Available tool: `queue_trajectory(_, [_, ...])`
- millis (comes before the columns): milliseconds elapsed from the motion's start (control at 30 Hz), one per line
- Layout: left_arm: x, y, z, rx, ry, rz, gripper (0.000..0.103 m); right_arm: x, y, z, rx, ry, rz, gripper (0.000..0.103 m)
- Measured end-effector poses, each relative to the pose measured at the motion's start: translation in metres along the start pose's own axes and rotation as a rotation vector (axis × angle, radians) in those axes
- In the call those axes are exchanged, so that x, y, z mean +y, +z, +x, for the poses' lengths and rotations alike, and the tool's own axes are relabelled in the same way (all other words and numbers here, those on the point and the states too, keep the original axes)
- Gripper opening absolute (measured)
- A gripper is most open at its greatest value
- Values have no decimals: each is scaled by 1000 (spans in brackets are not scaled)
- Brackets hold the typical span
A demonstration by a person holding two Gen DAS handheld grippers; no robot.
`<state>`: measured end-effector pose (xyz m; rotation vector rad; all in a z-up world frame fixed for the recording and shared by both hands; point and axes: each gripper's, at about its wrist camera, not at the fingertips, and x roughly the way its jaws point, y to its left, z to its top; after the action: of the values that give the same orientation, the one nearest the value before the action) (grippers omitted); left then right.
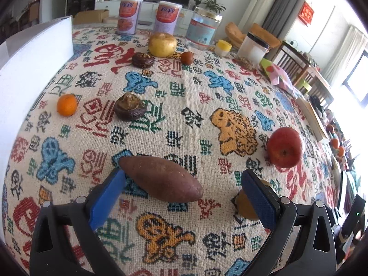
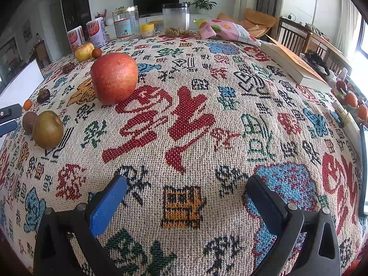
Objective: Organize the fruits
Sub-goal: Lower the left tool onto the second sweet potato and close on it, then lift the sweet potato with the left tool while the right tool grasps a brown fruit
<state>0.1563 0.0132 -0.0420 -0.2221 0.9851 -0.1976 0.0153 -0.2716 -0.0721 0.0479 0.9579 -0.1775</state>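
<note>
The left tongs [image 1: 181,184] are hanging wide over the counter [image 1: 207,119], which is wearing a woven cloth patterned with red, blue and green characters. Between their blue pads, a long reddish-brown sweet potato [image 1: 161,179] is lying on the cloth, its left end just beside the left pad; whether it is touching the pad I cannot tell. A small brownish-green round fruit [image 1: 249,204] is sitting behind the right pad, partly hidden by it. A red apple [image 1: 285,147] is resting further right, well apart from the tongs. Ahead, a dark brown mangosteen-like fruit [image 1: 130,109] and a small orange tangerine [image 1: 67,104] are lying near a white board [image 1: 34,69] at the left edge. Near the far side, a yellow apple [image 1: 162,45] is standing between a second dark brown fruit [image 1: 143,59] and a small reddish-brown round fruit [image 1: 186,57], with two printed cans [image 1: 147,16] and a clear glass jar [image 1: 203,26] behind them.

The right tongs [image 2: 186,188] are also gaping wide, holding nothing, over bare cloth. From this side, the red apple [image 2: 114,78] is sitting to the front left, and the brownish-green fruit [image 2: 47,129] is lying beside the end of the sweet potato [image 2: 29,122]. A white book [image 2: 296,66] is lying at the right edge.
</note>
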Motion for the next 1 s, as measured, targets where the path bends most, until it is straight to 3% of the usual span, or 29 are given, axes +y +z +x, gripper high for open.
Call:
queue_trajectory(167, [15,-4,13,39,40,-56,99,0,0,0,0,0,0,103])
queue_trajectory(267, [25,-9,7,77,25,-37,88,0,0,0,1,2,-1,103])
queue_trajectory(467, [44,-17,-20,78,45,-19,88,1,1,1,2,3,-3,103])
queue_trajectory(667, [24,-6,1,119,48,32,88,2,2,1,2,7,-6,103])
queue_trajectory(700, [20,-6,6,128,66,42,85,2,2,1,2,7,-7,103])
queue_trajectory(733, [17,-7,11,132,82,46,73,2,2,1,2,7,-6,103])
queue_trajectory(767, [14,-8,12,128,99,54,68,2,2,1,2,7,-6,103])
queue_trajectory(833, [10,-10,10,110,84,79,42,1,2,1,2,7,-6,103])
queue_trajectory(1000, [19,-18,-3,117,58,114,42,2,2,1,2,7,-6,103])
